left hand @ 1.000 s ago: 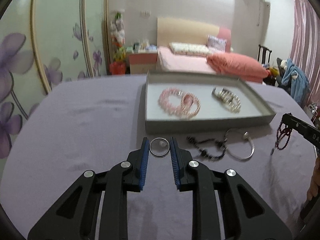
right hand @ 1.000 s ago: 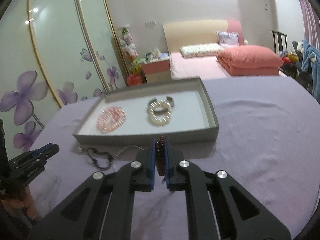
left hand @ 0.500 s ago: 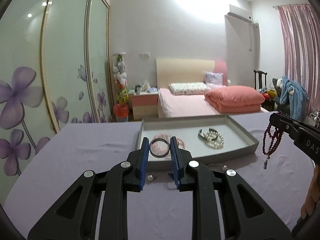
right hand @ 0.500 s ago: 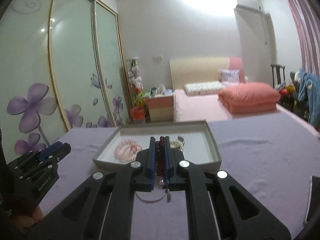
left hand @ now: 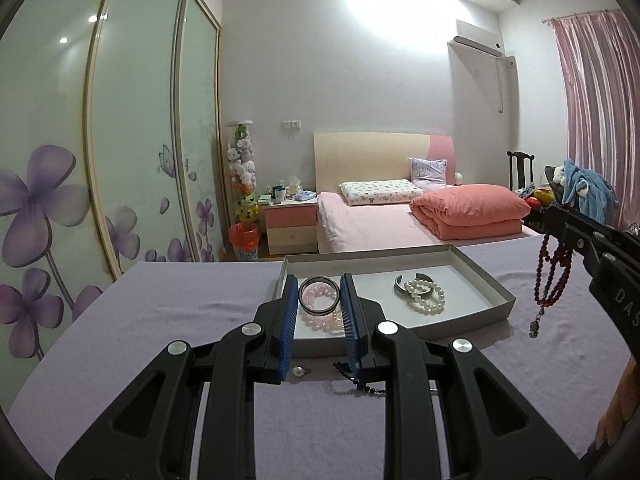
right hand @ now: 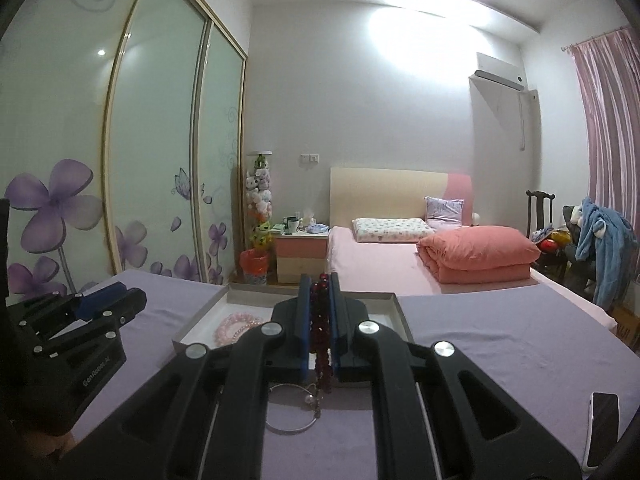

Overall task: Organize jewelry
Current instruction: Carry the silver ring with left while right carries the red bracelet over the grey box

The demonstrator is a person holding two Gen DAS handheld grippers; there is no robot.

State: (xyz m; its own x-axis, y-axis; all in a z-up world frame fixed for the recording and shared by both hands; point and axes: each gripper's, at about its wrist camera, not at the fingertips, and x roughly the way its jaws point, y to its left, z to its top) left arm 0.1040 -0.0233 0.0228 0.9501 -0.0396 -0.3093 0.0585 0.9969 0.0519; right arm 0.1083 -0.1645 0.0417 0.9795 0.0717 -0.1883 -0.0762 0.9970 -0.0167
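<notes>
My left gripper [left hand: 319, 294] is shut on a grey bangle [left hand: 319, 294] and holds it above the near edge of the grey tray [left hand: 494, 280]. The tray holds pink bead bracelets [left hand: 322, 320], a pearl bracelet [left hand: 426, 296] and a silver cuff [left hand: 400, 284]. My right gripper [right hand: 319, 320] is shut on a dark red bead string [right hand: 319, 336] that hangs down; it also shows in the left wrist view [left hand: 554, 276], held right of the tray. A black bead strand [left hand: 356, 380] and a silver hoop bracelet [right hand: 292, 410] lie on the purple cloth before the tray.
A small pearl piece [left hand: 299, 371] lies on the cloth under my left gripper. A phone [right hand: 602, 424] lies at the table's right edge. A bed [left hand: 380, 224] and a sliding wardrobe [left hand: 100, 160] stand behind the table.
Both grippers have risen from the cloth and levelled out, each carrying its piece; the bangle left the table and now hangs over the tray's near edge.
</notes>
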